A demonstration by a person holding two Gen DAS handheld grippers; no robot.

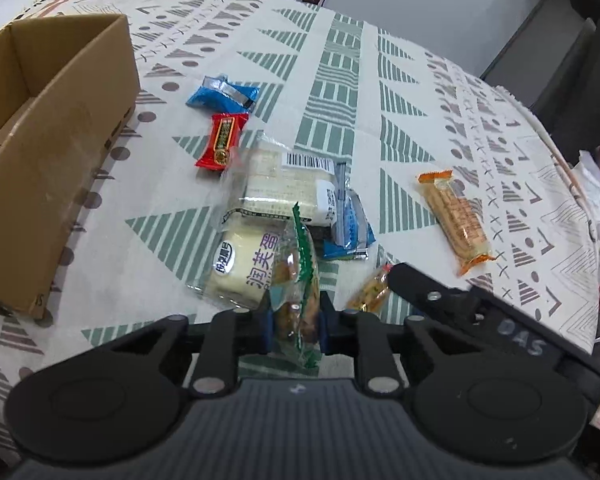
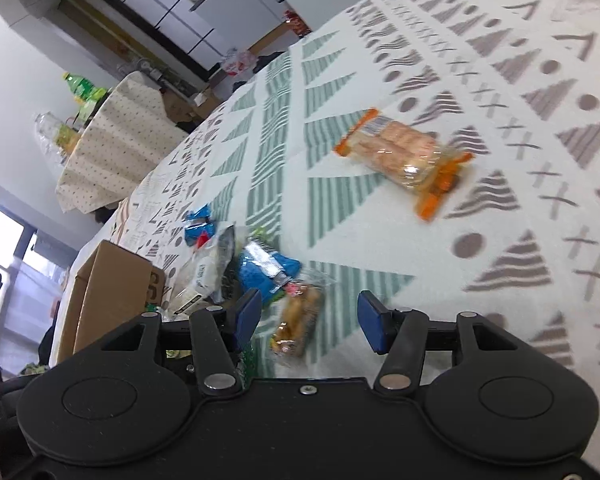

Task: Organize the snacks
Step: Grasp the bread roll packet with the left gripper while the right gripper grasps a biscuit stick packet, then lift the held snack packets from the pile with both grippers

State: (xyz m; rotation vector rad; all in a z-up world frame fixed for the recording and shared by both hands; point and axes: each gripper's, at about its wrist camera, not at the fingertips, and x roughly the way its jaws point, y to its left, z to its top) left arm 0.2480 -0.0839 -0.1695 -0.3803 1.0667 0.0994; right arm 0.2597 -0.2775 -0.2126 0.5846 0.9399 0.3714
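Left gripper clamped tight on green-edged snack packet, low centre of frame, so I can carry it to cardboard box at upper left. Right gripper half open, holding nothing, poised over small orange-filled packet at lower centre. Long orange wafer pack lies apart, upper right, on patterned tablecloth.

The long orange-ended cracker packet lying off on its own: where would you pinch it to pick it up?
Across the middle of the orange-ended cracker packet, from above, probably. It lies flat on the tablecloth, long and narrow, with clear space around it.
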